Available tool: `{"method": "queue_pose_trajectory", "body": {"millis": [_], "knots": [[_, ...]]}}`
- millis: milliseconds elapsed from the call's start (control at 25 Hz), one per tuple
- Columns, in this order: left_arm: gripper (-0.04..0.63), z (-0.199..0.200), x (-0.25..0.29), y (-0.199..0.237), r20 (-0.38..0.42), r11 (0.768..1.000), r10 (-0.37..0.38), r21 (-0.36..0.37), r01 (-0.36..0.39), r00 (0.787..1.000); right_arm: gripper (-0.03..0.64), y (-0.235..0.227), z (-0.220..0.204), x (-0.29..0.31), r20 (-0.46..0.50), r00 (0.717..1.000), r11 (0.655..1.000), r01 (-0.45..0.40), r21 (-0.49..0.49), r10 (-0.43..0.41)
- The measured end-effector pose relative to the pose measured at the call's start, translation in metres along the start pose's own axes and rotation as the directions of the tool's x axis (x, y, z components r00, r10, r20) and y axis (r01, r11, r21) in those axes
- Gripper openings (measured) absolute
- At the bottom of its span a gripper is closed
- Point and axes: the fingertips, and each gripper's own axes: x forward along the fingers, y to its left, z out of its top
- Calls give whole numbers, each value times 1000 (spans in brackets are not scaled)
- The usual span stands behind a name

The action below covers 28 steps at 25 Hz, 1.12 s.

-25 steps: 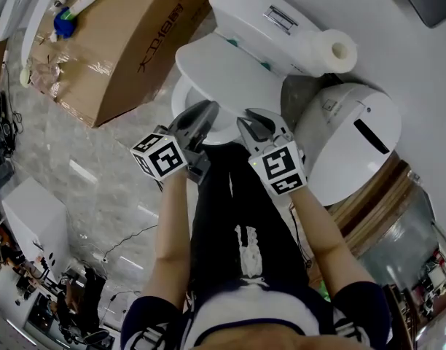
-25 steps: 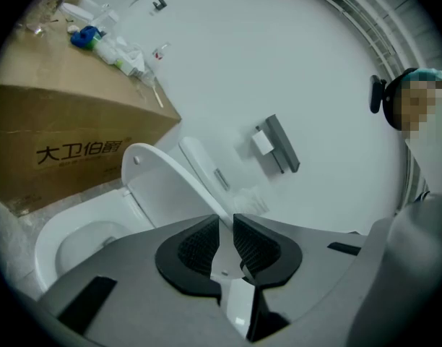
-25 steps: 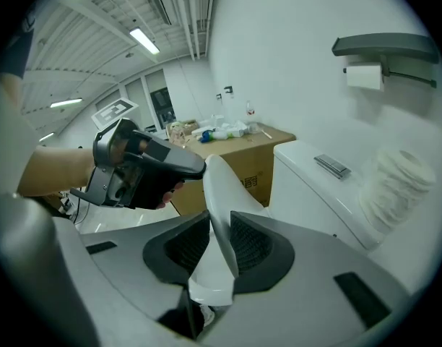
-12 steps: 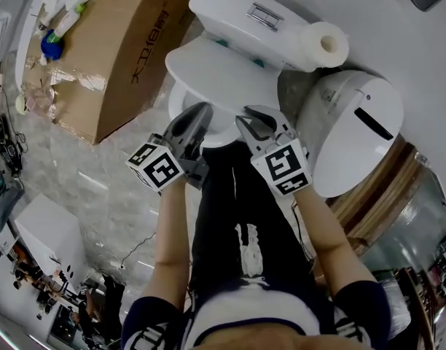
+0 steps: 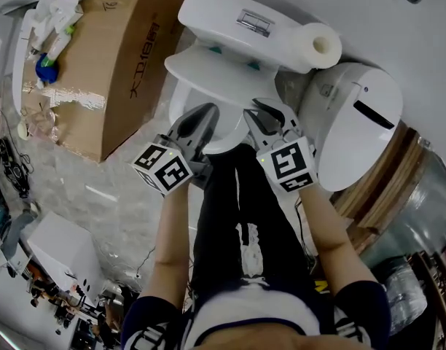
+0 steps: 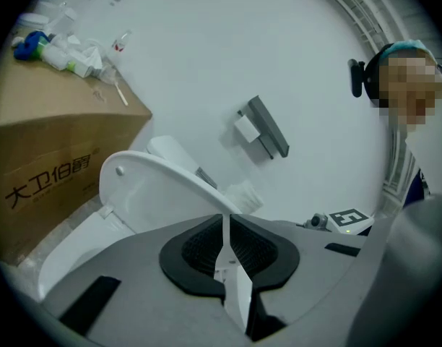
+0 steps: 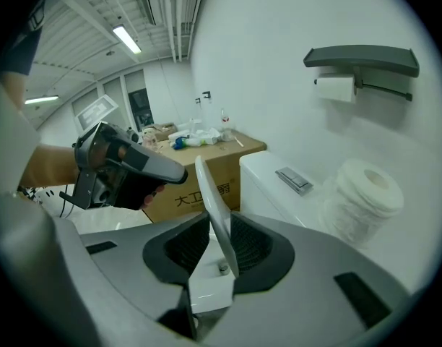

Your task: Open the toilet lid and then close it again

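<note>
Far left: cardboard box (image 5: 114, 57) on the floor, small clutter on its top.

Left hand-held gripper (image 5: 202, 114): its jaws have just been closing and now pinch the near rim of the toilet lid (image 5: 208, 68), with the thin white edge between the pads.

The lid is partly raised, tilted up off the bowl, its hinged end toward the cistern (image 5: 230, 13).

Right hand-held gripper (image 5: 261, 115), just beside the left one: jaws likewise pressed onto the lid's near rim.

Toilet roll (image 5: 318, 48) sits on the cistern's right end.

Far right: rounded white container (image 5: 354, 130) with a dark slot, beside the toilet.
</note>
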Motion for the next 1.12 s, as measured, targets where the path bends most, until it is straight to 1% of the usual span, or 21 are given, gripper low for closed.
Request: {"method": "queue_pose_trajectory", "body": {"millis": [120,280,480,560,640,760,840,920,1000,1120], "knots": [[34,7,8,-1,-19,999,-7,43,8,1000,83,-15,7,1,5,998,998,57,10,-57],[29,15,18,1,-35,997,-12,80,14,999,83,-36,14,5,11,993,992,119,41,-119],[21,26,34,-1,-26,986,20,169,-15,999,83,-58,20,7,20,982,980,187,62,-189],[12,31,40,-3,-27,978,21,206,-15,999,83,-65,22,8,25,976,975,214,62,-216],[11,35,47,-7,-33,967,19,256,-10,999,83,-73,24,8,31,969,968,241,65,-243],[9,40,58,-12,-35,937,40,349,-26,999,83,-84,26,9,39,960,959,273,74,-276],[9,45,63,-14,-11,915,62,399,-52,998,83,-92,28,9,44,955,954,290,82,-294],[9,54,64,-14,37,900,85,426,-93,996,83,-98,30,11,46,949,947,308,90,-313],[9,60,63,-13,82,898,101,421,-126,992,83,-102,31,12,44,940,939,333,83,-337],[8,66,61,-10,118,904,113,400,-151,987,84,-107,33,14,41,920,921,388,31,-389]]}}
